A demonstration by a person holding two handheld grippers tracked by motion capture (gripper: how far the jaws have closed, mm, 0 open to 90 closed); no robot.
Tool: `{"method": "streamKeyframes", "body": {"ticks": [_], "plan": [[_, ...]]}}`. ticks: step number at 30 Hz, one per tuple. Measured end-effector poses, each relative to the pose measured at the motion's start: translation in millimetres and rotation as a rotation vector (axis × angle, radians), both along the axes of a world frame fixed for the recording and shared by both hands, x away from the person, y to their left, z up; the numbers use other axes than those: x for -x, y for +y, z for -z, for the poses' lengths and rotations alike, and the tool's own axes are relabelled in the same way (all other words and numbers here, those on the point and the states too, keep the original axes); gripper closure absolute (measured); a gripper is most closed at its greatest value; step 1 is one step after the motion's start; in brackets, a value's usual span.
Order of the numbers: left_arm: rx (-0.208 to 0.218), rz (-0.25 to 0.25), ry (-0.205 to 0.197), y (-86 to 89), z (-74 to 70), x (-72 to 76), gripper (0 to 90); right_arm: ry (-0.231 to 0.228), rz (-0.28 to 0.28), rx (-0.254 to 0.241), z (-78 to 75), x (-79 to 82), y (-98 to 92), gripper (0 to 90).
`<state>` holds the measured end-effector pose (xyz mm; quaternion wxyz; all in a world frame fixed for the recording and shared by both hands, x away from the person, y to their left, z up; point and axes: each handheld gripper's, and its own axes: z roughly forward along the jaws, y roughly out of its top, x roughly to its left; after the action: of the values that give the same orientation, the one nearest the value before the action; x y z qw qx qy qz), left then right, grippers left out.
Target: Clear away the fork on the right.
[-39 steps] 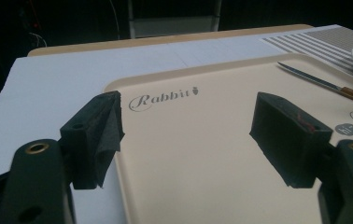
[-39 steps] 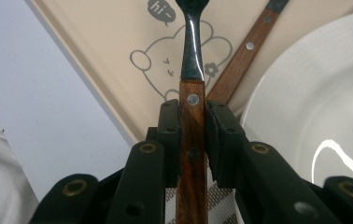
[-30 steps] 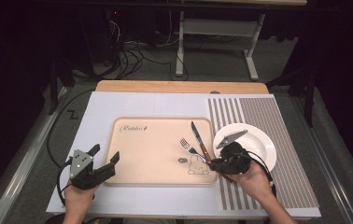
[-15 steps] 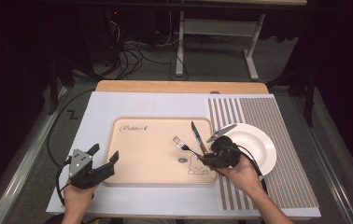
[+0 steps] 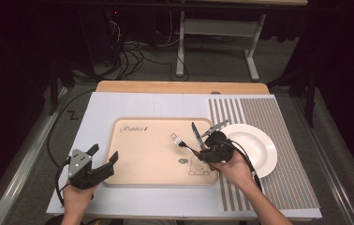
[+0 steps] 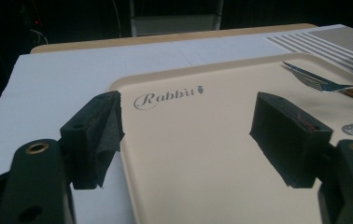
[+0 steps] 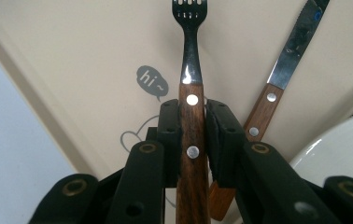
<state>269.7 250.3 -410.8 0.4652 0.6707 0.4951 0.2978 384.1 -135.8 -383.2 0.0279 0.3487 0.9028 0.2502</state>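
With the right gripper (image 7: 192, 140) clamped on the wooden handle of the fork (image 7: 189, 70) above the tray (image 5: 142, 159), keep it level and clear of the knife (image 7: 282, 84) just beside it (left gripper (image 6: 186, 135) gapes empty).

Jaws wide apart over beige tray (image 6: 202, 154)

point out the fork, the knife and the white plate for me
fork (image 7: 191, 84), right gripper view, on the steel neck just above the wooden handle.
knife (image 7: 292, 58), right gripper view, on the middle of the blade.
white plate (image 5: 261, 149), high view, on the bare right part of the plate.
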Motion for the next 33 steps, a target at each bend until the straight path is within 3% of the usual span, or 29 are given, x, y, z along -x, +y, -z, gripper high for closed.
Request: {"method": "streamKeyframes", "body": {"ticks": [19, 20, 21, 22, 23, 33], "plan": [[0.003, -0.006, -0.001, 1.9, -0.3, -0.4, 25.5, -0.009, 0.027, 0.095, 12.1, -17.2, 19.7, 78.6], [0.003, -0.006, -0.002, 1.9, -0.3, -0.4, 25.5, 0.017, 0.062, 0.098, 11.2, -14.6, 22.2, 78.6], [0.002, -0.006, -0.002, 1.9, -0.3, -0.4, 25.5, 0.015, 0.063, 0.098, 11.4, -14.5, 23.4, 78.6], [0.002, -0.005, -0.002, 1.8, -0.3, -0.4, 25.5, -0.022, 0.008, 0.098, 12.9, -18.3, 22.2, 78.5], [0.002, -0.005, -0.002, 1.7, -0.3, -0.4, 25.5, 0.003, 0.041, 0.103, 11.9, -15.9, 24.4, 78.5], [0.002, -0.005, -0.003, 1.8, -0.4, -0.3, 25.5, 0.003, 0.012, 0.094, 15.7, -15.3, 31.0, 78.1]]}}
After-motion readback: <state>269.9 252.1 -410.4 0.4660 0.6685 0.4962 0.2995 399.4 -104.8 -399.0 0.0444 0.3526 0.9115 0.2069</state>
